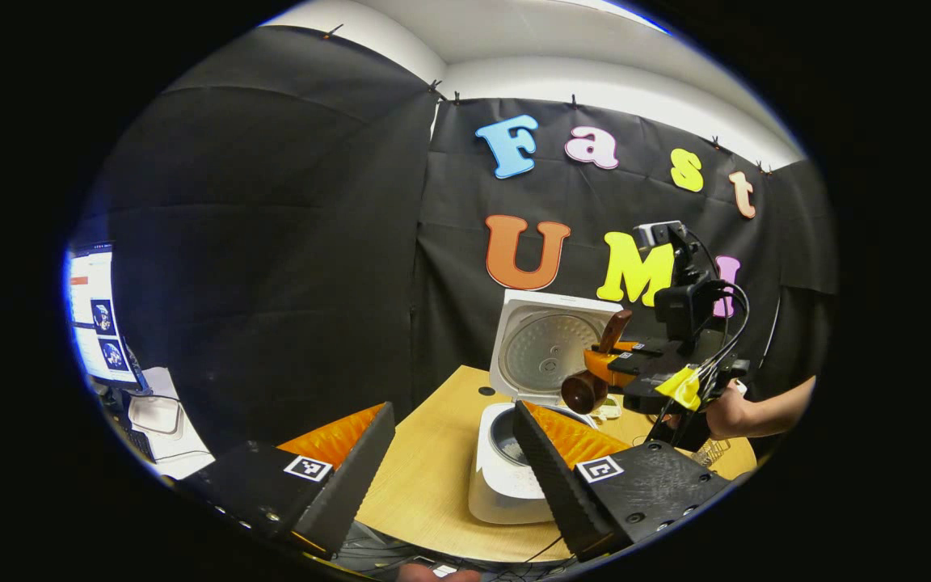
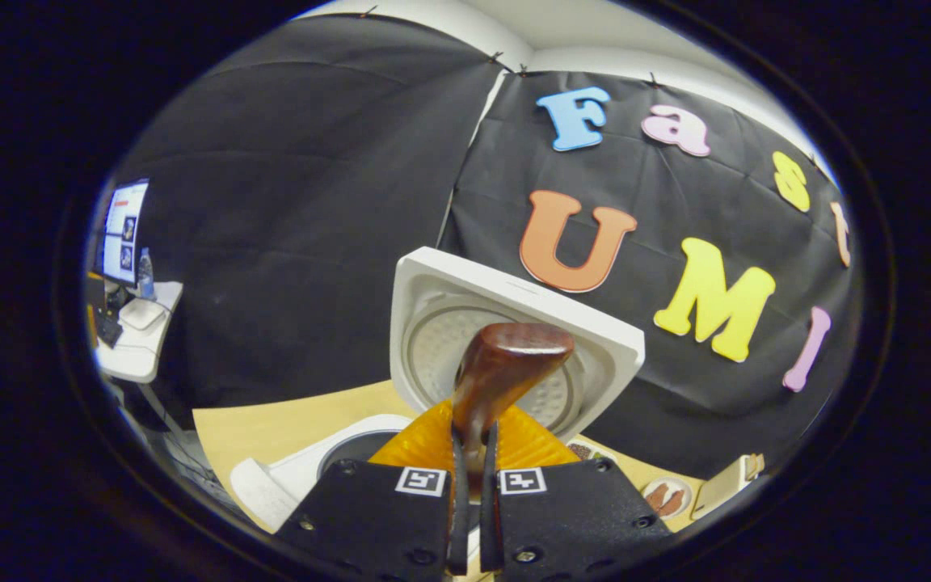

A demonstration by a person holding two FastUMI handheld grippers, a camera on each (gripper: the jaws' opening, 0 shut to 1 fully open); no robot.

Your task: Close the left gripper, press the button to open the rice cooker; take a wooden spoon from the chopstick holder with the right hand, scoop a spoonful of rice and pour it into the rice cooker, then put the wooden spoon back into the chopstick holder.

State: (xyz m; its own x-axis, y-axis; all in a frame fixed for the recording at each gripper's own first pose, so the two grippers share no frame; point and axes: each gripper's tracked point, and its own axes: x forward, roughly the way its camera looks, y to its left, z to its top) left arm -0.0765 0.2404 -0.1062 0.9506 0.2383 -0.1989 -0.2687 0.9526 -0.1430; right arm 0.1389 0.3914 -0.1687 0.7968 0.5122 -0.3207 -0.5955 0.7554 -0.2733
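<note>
- Black-cloth booth; wooden table [image 1: 433,469] carrying the rice cooker [image 1: 506,477], its lid [image 1: 550,343] standing upright and open, its pot [image 1: 507,443] exposed.
- Wooden spoon [image 1: 592,372]: held above the open pot, just in front of the lid; bowl end low and toward the left gripper view's camera, handle [image 2: 506,372] rising away toward the lid. Long axis tilted, neither flat nor upright. Contents of the bowl cannot be told.
- Right gripper [image 2: 472,461]: clenched on the spoon handle, both fingers pressing it; held by a hand [image 1: 728,412] reaching in from the right.
- Left gripper [image 1: 453,453]: released, fingers wide apart, nothing between them; hangs before the cooker's near side.
- Judgement: pouring step in hand; the pot lies directly below the bowl, so rolling the spoon should suffice.
- Chopstick holder: not identified.
</note>
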